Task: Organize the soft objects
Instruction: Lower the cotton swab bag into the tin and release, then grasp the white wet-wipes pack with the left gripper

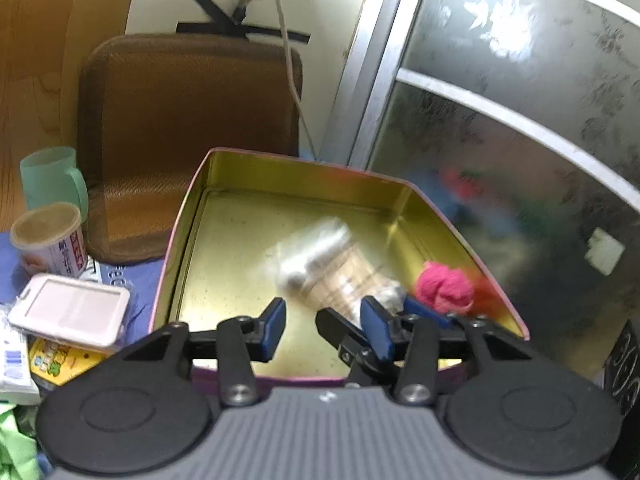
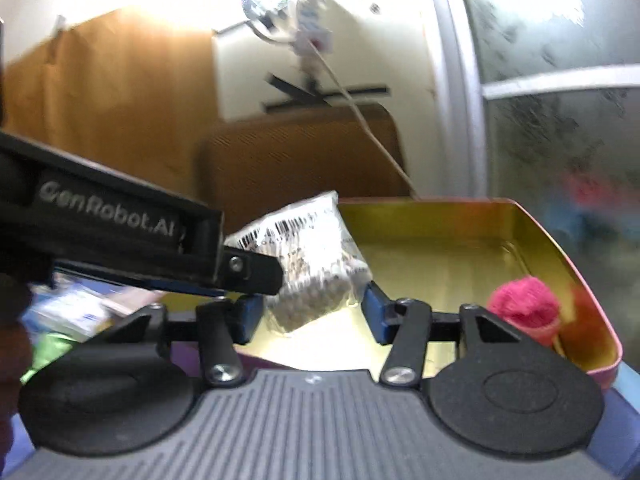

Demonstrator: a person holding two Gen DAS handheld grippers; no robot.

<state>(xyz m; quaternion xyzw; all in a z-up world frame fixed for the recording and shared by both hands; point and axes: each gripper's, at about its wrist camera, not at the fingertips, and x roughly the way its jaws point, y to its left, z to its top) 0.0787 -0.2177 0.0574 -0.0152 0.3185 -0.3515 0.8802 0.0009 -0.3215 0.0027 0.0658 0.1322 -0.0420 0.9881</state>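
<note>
Frosted glass door (image 1: 520, 120) at right and brown cushion (image 1: 188, 120) at upper left are seen behind the work area. Gold-lined tin (image 1: 304, 168) fills the centre, lid off.

Left gripper (image 1: 324, 326): jaws apart, nothing clamped. In the right wrist view its tip is seen entering from the left, against the packet.

Right gripper (image 2: 312, 308): pads flank the clear plastic packet (image 2: 308, 264). Whether it is clamped cannot be told, as the frame is blurred.

In the left wrist view the packet is over the tin floor, centre frame. Pink yarn ball (image 1: 442, 286) and orange fluff (image 1: 486, 292) are parked in the tin's lower-right corner.

Risks, as judged:
- Both grippers are crowded at one packet, so a finger clash is likely.
- Slick film may slip from a loose grip and land on the rim or outside the tin.
- The light tin may be shoved by a low pass and the balls scattered.
</note>
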